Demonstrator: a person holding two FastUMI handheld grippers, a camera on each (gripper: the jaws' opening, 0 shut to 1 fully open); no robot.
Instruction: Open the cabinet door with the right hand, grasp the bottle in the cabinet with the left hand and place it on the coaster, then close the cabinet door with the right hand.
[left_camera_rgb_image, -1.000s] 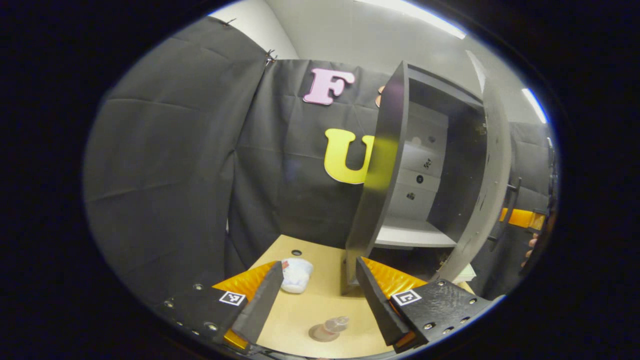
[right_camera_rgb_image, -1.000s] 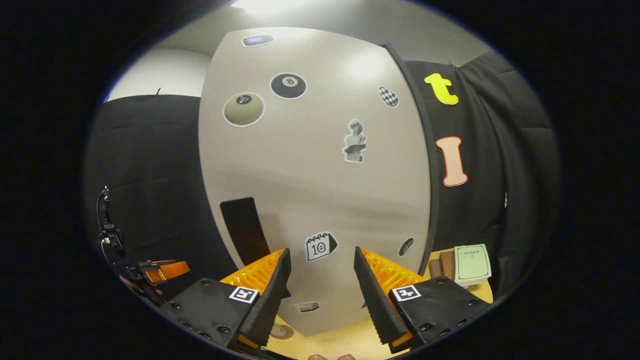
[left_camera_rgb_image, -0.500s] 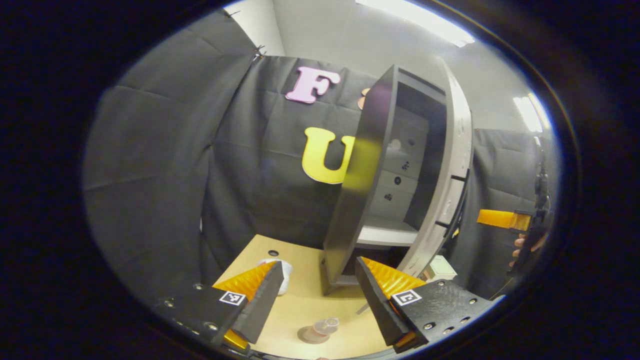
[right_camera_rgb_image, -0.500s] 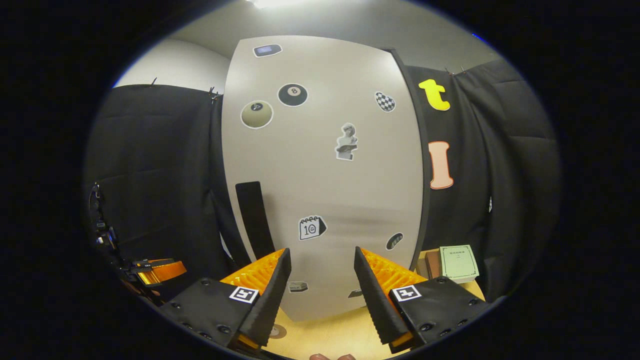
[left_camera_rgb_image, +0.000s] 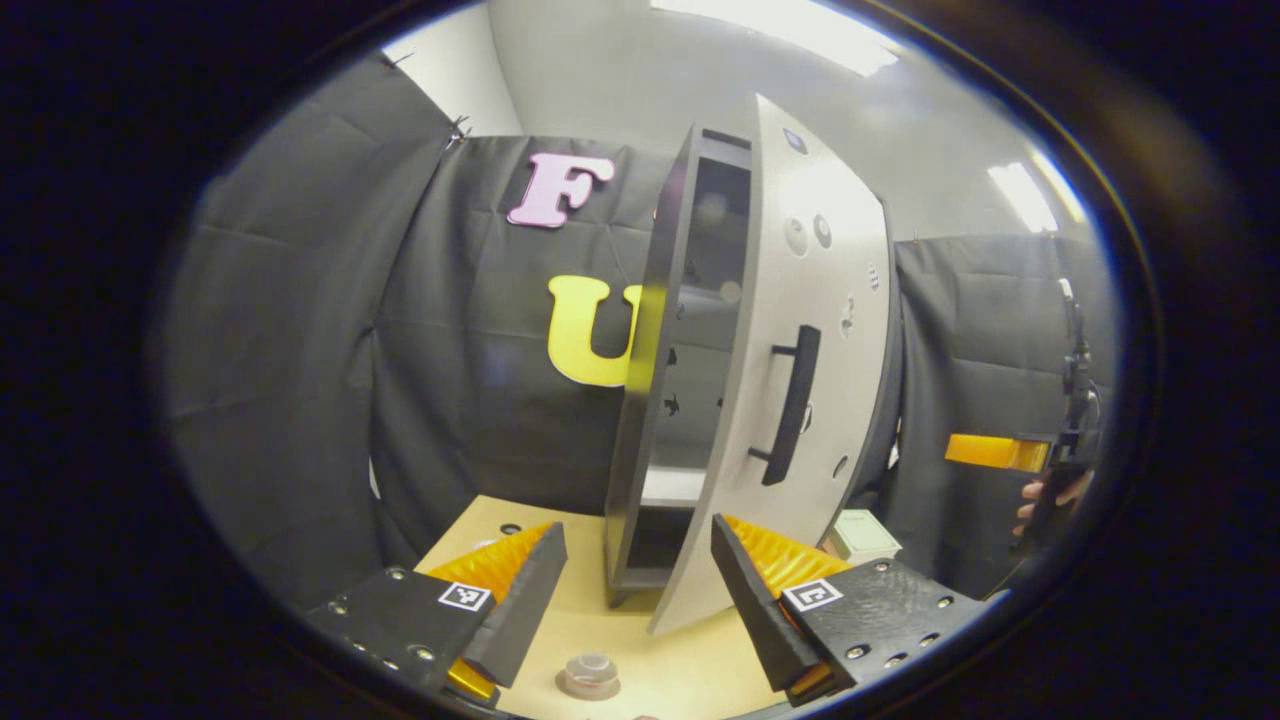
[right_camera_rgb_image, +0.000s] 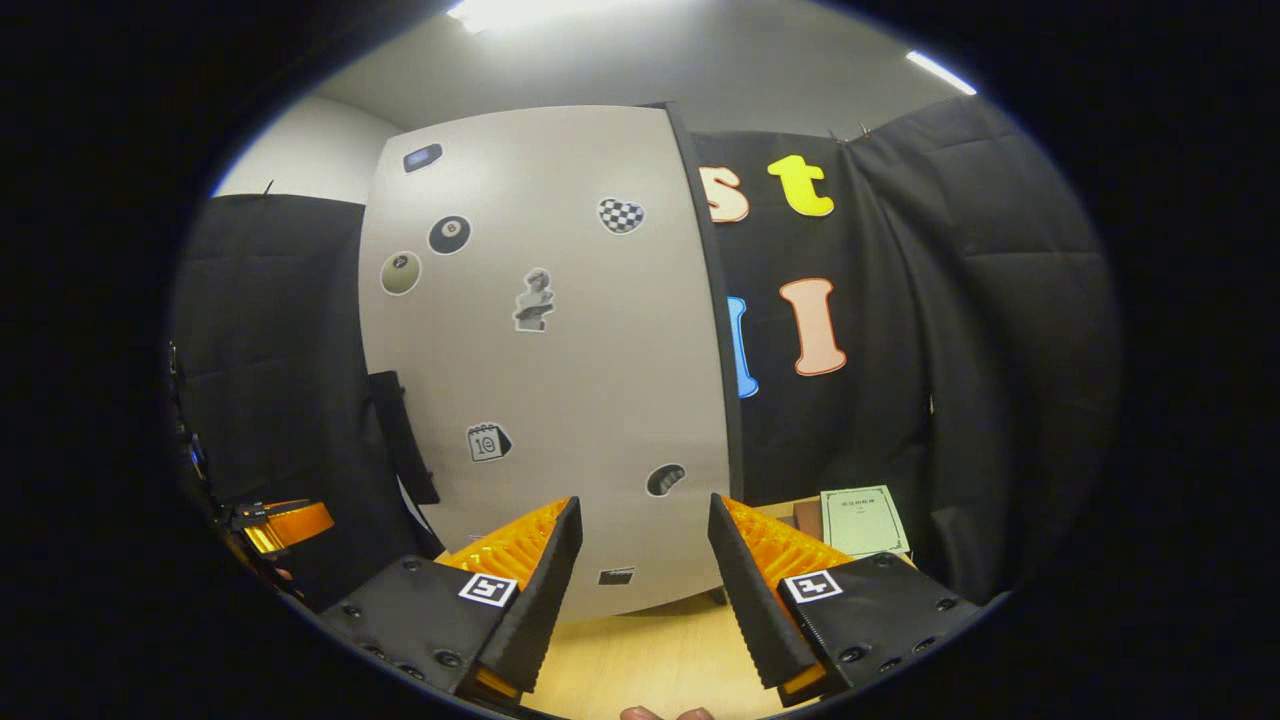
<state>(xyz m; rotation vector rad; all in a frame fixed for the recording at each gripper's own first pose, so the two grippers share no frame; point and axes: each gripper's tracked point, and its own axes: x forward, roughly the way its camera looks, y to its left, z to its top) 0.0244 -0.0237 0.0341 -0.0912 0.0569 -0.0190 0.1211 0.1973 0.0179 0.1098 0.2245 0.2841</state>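
- Left gripper (left_camera_rgb_image: 632, 590): fingers spread wide, holding nothing, hovering low over the tabletop (left_camera_rgb_image: 690, 670).
- Bottle (left_camera_rgb_image: 590, 672): small clear one, standing on the round coaster (left_camera_rgb_image: 586, 687), just below and between the left gripper's fingers, near the bottom edge of the left gripper view. Judged placed; whether it sits centred I cannot tell.
- Cabinet (left_camera_rgb_image: 655, 400): dark carcass directly ahead of the left gripper, a pale shelf visible inside through the gap. Nothing seen on that shelf.
- Cabinet door (left_camera_rgb_image: 800, 400): pale, stickered, with a dark bar handle (left_camera_rgb_image: 790, 405). It stands ajar, swung most of the way toward the carcass, its lower corner just above the left gripper's right finger.
- Right gripper (right_camera_rgb_image: 640, 590): fingers apart, pinching nothing; the door's face (right_camera_rgb_image: 540, 380) stands straight ahead of it and close. Whether the tips touch the door cannot be told.
- Progress, as a judgement: door opening, bottle pickup and placement look done; what is left is pushing the door fully shut.
- Around: a pale booklet (right_camera_rgb_image: 865, 520) lies on the table to the right of the right gripper, beyond the door's hinge side, clear of the swing.
- In the way: nothing seen between door and carcass. The left gripper sits near the door's free edge and may need to keep back.
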